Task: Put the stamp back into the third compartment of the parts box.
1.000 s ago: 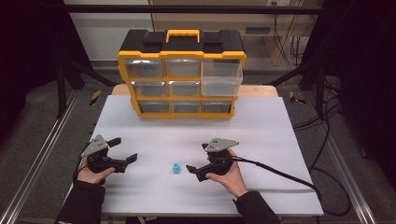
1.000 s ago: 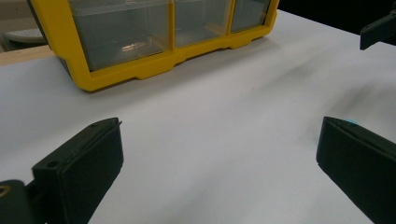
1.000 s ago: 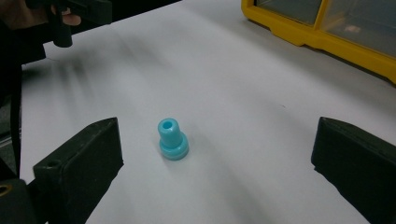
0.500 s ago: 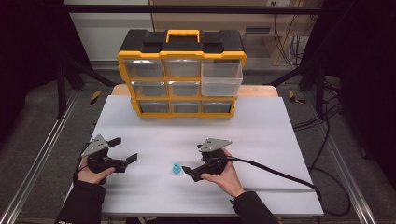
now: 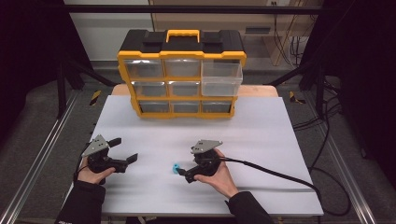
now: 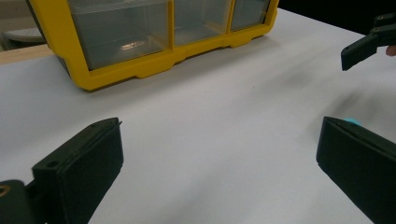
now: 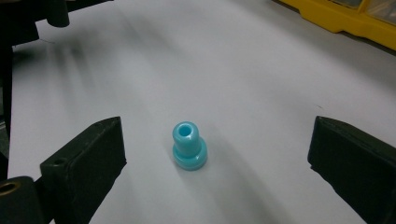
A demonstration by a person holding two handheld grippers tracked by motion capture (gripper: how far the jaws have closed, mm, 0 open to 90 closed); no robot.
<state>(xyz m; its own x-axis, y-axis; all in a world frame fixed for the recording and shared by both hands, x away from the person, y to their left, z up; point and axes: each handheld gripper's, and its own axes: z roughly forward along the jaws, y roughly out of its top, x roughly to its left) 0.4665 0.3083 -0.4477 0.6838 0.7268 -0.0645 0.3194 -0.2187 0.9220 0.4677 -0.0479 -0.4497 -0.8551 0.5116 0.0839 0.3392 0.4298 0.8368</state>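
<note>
A small turquoise spool-shaped piece (image 5: 175, 167) stands upright on the white table, with a hole in its top (image 7: 189, 145). My right gripper (image 5: 183, 172) is open just to the right of it. In the right gripper view the piece stands between the wide-apart jaws, a little ahead of them and touching neither (image 7: 217, 156). My left gripper (image 5: 125, 149) rests open at the front left with nothing between its jaws (image 6: 219, 154). In the left gripper view the piece (image 6: 351, 122) peeks over the right-hand jaw.
A yellow and black drawer organizer (image 5: 181, 74) with clear drawers stands at the table's far edge (image 6: 140, 70); its upper right drawer (image 5: 222, 79) is pulled out. A black cable (image 5: 280, 175) trails right from the right gripper. The white tabletop (image 5: 261, 135) lies between.
My right gripper has slid left across the table, up to the turquoise piece. The left gripper has stayed put.
</note>
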